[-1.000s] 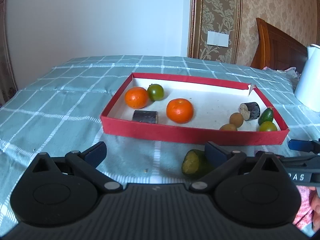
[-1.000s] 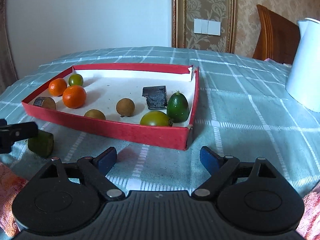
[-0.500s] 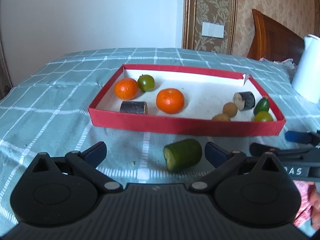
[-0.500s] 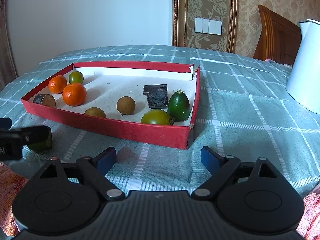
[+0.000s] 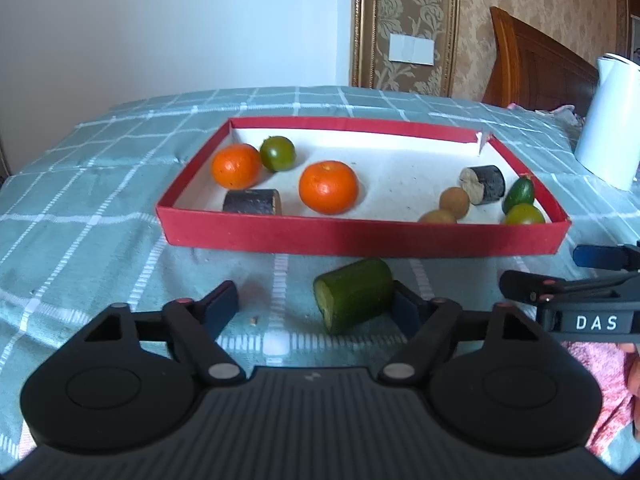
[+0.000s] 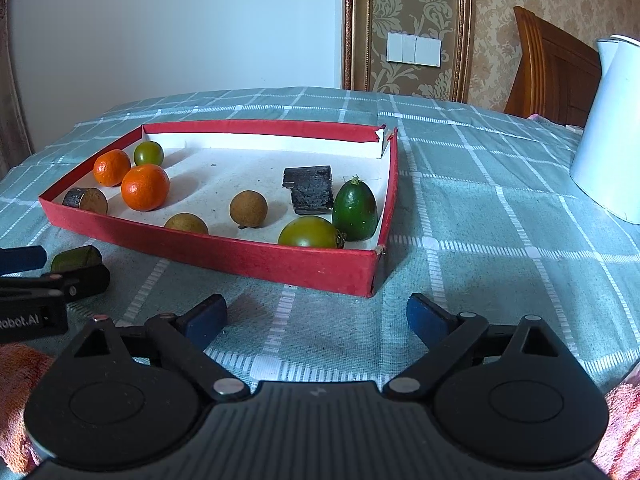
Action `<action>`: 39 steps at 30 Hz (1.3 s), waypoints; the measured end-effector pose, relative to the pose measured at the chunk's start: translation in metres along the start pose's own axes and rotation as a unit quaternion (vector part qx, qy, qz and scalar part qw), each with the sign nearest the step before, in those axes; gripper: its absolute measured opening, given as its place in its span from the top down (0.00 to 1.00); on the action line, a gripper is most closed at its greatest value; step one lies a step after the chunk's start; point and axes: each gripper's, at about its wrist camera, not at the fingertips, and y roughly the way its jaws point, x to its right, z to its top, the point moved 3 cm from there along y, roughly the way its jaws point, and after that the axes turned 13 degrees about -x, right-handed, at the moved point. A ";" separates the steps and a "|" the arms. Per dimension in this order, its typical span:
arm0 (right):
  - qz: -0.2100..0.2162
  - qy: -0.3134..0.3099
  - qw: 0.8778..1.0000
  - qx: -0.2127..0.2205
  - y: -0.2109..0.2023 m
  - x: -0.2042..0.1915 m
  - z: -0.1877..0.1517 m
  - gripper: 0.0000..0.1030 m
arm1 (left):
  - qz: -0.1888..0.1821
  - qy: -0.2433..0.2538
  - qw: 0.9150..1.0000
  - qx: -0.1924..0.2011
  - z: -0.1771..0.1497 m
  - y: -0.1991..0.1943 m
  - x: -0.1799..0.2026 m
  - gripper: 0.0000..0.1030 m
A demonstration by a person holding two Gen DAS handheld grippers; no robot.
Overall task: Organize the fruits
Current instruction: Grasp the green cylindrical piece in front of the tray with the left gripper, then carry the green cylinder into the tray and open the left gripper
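A red tray with a white floor holds two oranges, green tomatoes, brown longans, dark cut pieces and a small green fruit. A cut green cucumber piece lies on the cloth in front of the tray, between my left gripper's open fingers, close to the right finger. My right gripper is open and empty over the cloth, in front of the tray's right corner. The cucumber piece shows at far left in the right wrist view.
A teal checked cloth covers the table. A white kettle stands at the right. A wooden chair and a wall stand behind. My right gripper shows at the right edge of the left wrist view.
My left gripper has moved so the cucumber piece now lies between its fingers instead of behind the right finger. The right gripper has barely moved.
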 end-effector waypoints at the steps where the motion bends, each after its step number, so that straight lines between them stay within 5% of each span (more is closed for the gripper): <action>1: 0.000 0.000 1.000 0.000 0.000 0.000 0.000 0.05 | -0.001 0.002 1.000 0.002 0.000 -0.001 0.001 0.30; 5: 0.000 0.000 1.000 0.000 0.000 0.000 0.000 0.05 | 0.003 0.021 1.000 0.005 -0.001 -0.002 0.007 0.38; 10: 0.000 0.000 1.000 0.000 0.000 0.000 0.000 0.05 | -0.006 0.048 0.999 0.004 -0.002 -0.006 0.018 0.66; 21: 0.000 0.000 1.000 -0.001 0.000 0.000 0.000 0.04 | 0.043 0.072 0.996 0.018 -0.004 -0.011 0.020 0.67; 31: 0.000 0.000 1.000 -0.001 0.000 0.000 0.000 0.04 | 0.047 0.076 0.996 0.026 0.003 -0.018 0.015 0.67; 39: -0.002 0.003 1.000 -0.003 0.001 0.001 -0.001 0.02 | 0.019 0.083 0.995 0.049 0.040 -0.030 0.020 0.67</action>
